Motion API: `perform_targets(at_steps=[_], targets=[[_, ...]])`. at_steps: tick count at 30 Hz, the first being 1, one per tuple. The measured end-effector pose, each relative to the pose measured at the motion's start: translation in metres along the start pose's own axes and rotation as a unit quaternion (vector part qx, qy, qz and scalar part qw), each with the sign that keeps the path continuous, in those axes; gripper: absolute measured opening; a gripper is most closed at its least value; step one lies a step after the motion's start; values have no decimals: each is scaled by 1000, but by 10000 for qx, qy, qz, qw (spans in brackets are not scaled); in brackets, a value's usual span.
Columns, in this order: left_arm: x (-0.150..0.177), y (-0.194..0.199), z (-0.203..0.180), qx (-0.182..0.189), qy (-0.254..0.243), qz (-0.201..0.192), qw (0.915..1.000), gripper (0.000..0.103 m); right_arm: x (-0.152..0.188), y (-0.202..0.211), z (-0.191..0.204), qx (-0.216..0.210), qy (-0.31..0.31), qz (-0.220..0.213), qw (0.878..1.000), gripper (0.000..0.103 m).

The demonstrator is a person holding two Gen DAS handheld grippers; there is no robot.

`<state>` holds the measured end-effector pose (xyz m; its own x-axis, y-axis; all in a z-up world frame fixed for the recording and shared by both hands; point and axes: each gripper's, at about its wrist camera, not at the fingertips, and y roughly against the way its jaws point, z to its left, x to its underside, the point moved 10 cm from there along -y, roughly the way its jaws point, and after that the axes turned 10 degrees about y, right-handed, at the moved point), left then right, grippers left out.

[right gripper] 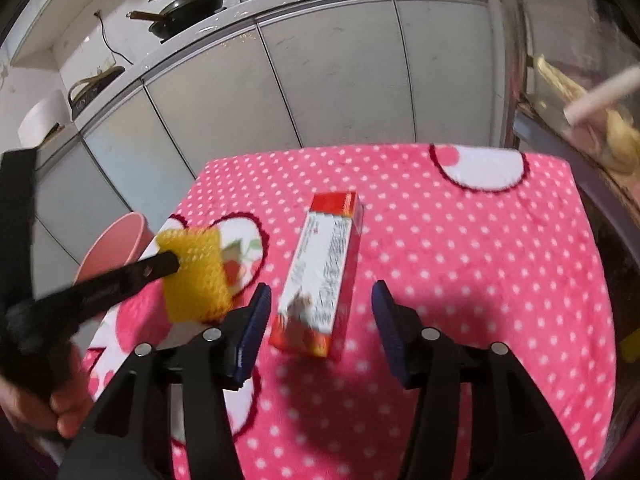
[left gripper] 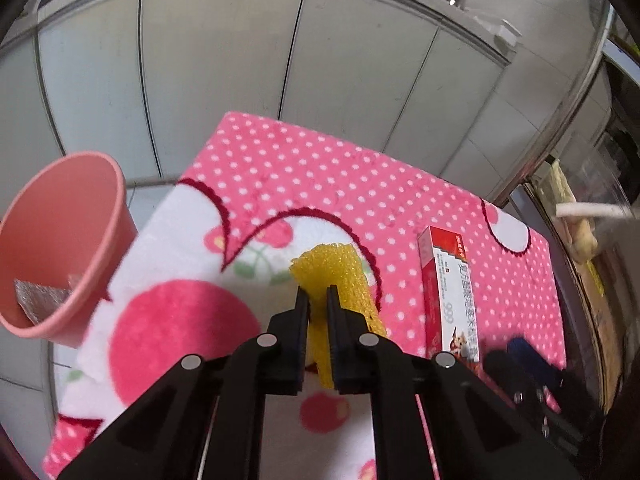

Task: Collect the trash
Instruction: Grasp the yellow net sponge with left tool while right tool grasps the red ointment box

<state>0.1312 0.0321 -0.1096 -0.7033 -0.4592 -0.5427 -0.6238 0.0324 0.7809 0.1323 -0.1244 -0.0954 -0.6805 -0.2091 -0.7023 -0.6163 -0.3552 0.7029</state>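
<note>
Left wrist view, table: we see a table [left gripper: 400, 184] under a pink polka-dot cloth with cherry prints, grey cabinet doors [left gripper: 224, 64] behind it.
Bin: a pink bin [left gripper: 60, 240] stands off the table's left edge; we see a silvery scrap [left gripper: 40, 294] inside.
Box: a red-and-white carton [right gripper: 320, 272] lies flat on the cloth, between our right tongs' fingers but untouched.
Foam: the yellow foam piece [left gripper: 336, 280] is pinched upright above the cloth, beside the bin.
Left tongs [left gripper: 317, 294]: clenched on the foam.
Right tongs [right gripper: 318, 308]: released, fingers wide, straddling the carton's near end.
</note>
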Motion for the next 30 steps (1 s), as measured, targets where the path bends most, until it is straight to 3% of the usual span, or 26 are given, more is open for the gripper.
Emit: perform_targets(at_steps=[7, 17, 30], targets=[[0, 16, 10, -112, -284, -242, 9992, 8, -13, -25, 0, 302, 2, 311, 9991, 54], [7, 23, 17, -101, -391, -287, 9988, 8, -9, -53, 4, 556, 37, 768, 9955, 55], [8, 30, 20, -56, -449, -391, 9982, 8, -5, -62, 8, 654, 107, 810, 9945, 54]])
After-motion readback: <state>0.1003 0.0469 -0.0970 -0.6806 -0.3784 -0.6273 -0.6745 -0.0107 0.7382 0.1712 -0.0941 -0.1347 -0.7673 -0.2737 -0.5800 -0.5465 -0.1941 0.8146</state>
